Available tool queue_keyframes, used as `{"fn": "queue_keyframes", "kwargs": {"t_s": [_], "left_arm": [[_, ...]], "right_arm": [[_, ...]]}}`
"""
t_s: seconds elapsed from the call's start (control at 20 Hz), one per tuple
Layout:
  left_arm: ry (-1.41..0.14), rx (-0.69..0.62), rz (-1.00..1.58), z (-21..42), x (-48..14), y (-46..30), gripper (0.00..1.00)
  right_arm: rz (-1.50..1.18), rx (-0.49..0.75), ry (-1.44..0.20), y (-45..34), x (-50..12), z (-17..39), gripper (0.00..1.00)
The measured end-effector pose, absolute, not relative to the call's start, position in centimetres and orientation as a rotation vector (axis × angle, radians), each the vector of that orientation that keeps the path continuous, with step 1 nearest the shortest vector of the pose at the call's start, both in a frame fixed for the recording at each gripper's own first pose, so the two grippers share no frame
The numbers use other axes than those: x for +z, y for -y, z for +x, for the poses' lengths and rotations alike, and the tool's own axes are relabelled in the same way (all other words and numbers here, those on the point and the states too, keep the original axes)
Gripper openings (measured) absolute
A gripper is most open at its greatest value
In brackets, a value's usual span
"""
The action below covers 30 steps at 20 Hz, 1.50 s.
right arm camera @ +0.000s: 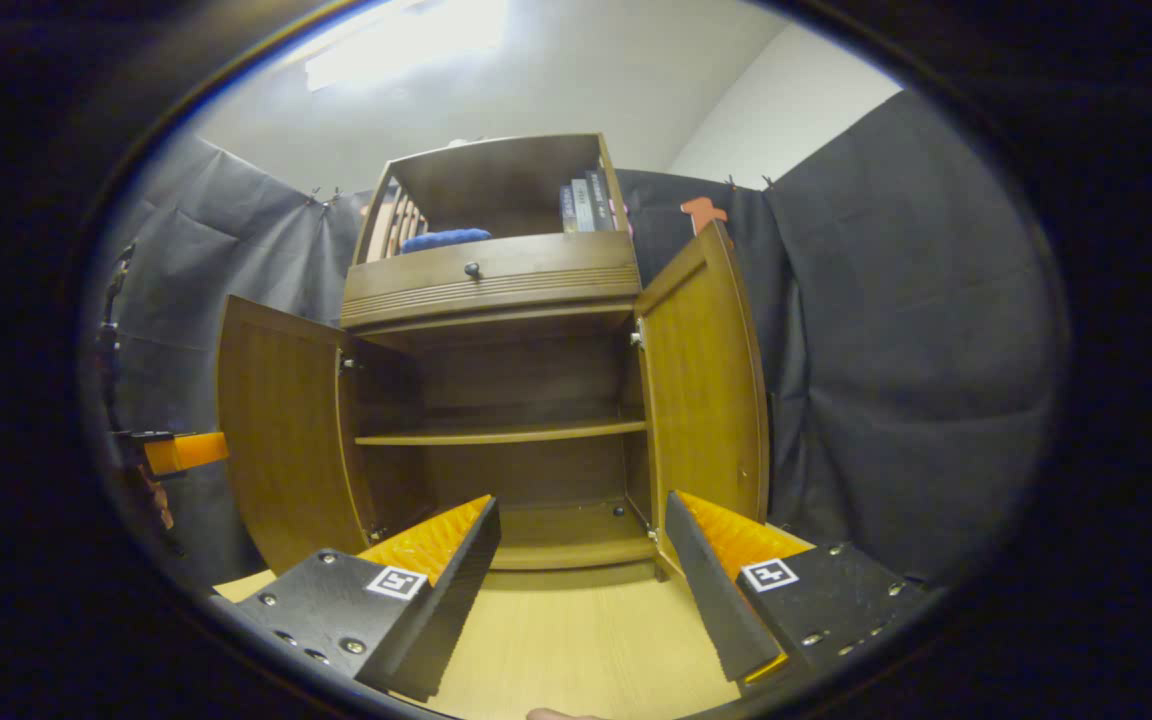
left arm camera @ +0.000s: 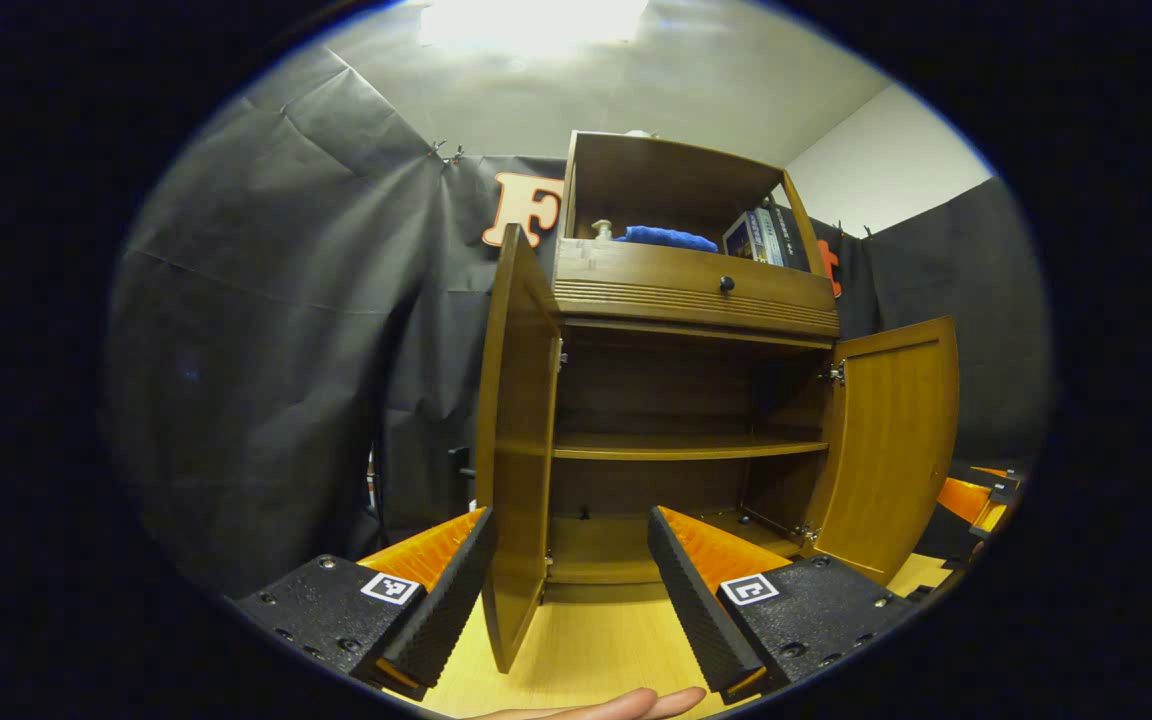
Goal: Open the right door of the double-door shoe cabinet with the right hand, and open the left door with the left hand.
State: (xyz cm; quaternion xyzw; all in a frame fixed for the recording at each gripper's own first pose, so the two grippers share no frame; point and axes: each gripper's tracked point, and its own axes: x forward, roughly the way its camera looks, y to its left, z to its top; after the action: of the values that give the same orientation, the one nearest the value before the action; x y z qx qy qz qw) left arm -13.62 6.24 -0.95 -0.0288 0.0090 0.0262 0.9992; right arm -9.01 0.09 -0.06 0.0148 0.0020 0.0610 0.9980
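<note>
cabinet (right arm camera: pixel 496 300) stands upright on the pale floor (right arm camera: pixel 576 640) facing you, brown wood, left door (left arm camera: pixel 516 430) and right door (right arm camera: pixel 706 390) swung wide. your left gripper (left arm camera: pixel 566 585) and right gripper (right arm camera: pixel 581 580) hang apart, gripping nothing.

Pale wooden floor (right arm camera: pixel 576 640) under the shoe cabinet (right arm camera: pixel 496 290), both doors swung open.
</note>
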Motion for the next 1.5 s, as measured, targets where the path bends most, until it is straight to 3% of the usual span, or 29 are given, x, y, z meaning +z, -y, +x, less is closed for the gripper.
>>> {"fn": "queue_keyframes", "kwargs": {"t_s": [0.3, 0.35, 1.25, 1.35, 1.5], "left_arm": [[-0.01, 0.021, -0.052, -11.5, -0.5, -2.9, 0.89], [-0.018, 0.014, -0.053, -11.0, -0.9, -2.1, 0.95], [-0.07, -0.026, -0.012, -1.0, -5.1, 8.2, 0.94], [-0.099, -0.029, -0.013, -0.3, -6.6, 8.3, 0.96], [-0.129, -0.022, 0.002, 0.5, -8.2, 7.7, 0.94]], "right_arm": [[-0.001, 0.147, 0.048, -1.4, 2.3, -9.1, 0.99], [0.0, 0.14, 0.053, -1.1, 2.5, -8.9, 1.0], [-0.004, 0.06, 0.042, 0.3, 3.9, -0.9, 1.0], [0.009, 0.066, 0.041, 0.2, 3.6, 0.0, 0.94], [-0.024, 0.051, 0.04, 0.2, 2.7, 1.7, 0.99]]}}
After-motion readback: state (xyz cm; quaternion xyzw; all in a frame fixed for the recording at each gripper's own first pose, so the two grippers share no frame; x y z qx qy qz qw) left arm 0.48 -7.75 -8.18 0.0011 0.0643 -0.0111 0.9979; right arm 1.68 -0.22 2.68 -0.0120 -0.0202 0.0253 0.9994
